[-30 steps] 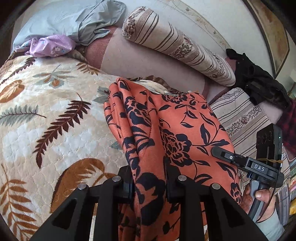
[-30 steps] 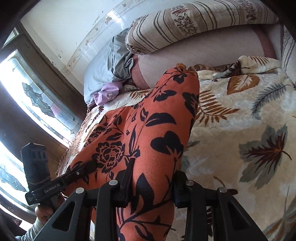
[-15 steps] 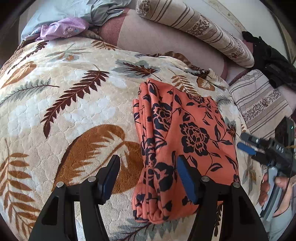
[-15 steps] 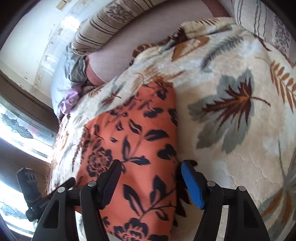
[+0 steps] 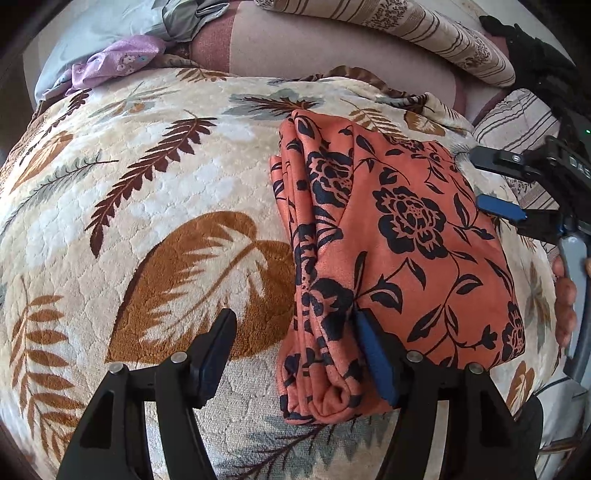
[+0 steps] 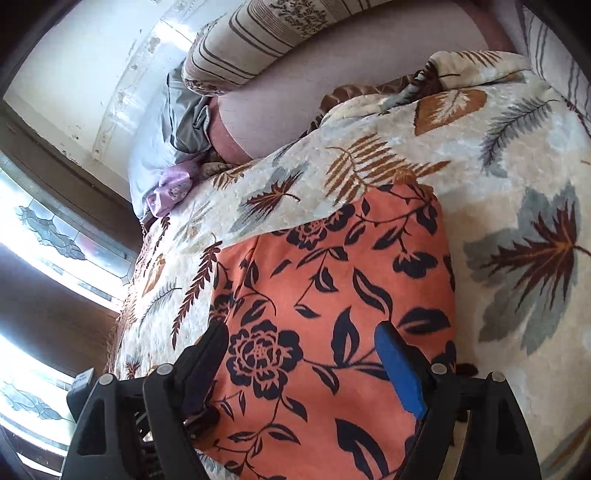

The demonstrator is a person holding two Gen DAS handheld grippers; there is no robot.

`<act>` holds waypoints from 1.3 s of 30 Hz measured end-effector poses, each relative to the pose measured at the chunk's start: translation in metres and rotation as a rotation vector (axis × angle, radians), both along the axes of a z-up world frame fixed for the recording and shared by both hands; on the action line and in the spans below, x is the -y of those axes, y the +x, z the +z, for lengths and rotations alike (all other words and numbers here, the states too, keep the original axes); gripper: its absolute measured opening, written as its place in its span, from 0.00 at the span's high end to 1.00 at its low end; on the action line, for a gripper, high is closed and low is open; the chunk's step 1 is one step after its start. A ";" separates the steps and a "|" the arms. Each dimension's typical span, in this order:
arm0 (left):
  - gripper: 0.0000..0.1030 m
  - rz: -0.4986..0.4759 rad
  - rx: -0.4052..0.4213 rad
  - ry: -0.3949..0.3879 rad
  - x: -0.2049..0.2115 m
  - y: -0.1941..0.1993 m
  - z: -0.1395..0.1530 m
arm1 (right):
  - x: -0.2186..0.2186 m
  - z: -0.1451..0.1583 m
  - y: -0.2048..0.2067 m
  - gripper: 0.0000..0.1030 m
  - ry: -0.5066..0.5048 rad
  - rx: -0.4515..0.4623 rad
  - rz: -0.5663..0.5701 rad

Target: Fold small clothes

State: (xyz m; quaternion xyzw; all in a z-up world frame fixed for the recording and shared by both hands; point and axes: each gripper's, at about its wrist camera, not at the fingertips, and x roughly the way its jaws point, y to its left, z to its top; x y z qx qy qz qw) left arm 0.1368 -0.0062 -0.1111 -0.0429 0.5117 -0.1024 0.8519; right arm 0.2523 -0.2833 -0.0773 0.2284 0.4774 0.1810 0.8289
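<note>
Two grippers frame this moment, both with jaws spread and opening further, neither pressing on cloth. Nearest you in the left wrist view, your left gripper (image 5: 295, 354) stands wide above the near folded edge of the orange floral garment (image 5: 399, 236); one finger hangs over bare blanket, the blue-padded finger (image 5: 376, 365) lies against the top of the stacked folds, and the layered edge sits between them unpinched. In the right wrist view, your right gripper (image 6: 306, 365) stands wider still, straddling a flat stretch of the same garment (image 6: 332, 295), its blue pad (image 6: 399, 373) over the cloth and not clamping it. The garment lies folded into a compact rectangle, flat on the cream leaf-print blanket (image 5: 147, 206), its thick multi-layer edge toward your left gripper. At the right margin of the left wrist view your right hand (image 5: 565, 299) grips the other tool's handle. Beyond the blanket's far edge lie a lilac cloth (image 5: 114, 62) and a pale blue-grey pillow (image 5: 92, 29), then a striped bolster (image 5: 436, 33) along the wall, with dark clothing (image 5: 532, 55) at the far right.
</note>
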 end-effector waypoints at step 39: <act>0.19 0.055 0.047 0.082 -0.012 -0.050 0.022 | 0.015 -0.015 -0.001 0.19 0.081 -0.089 -0.069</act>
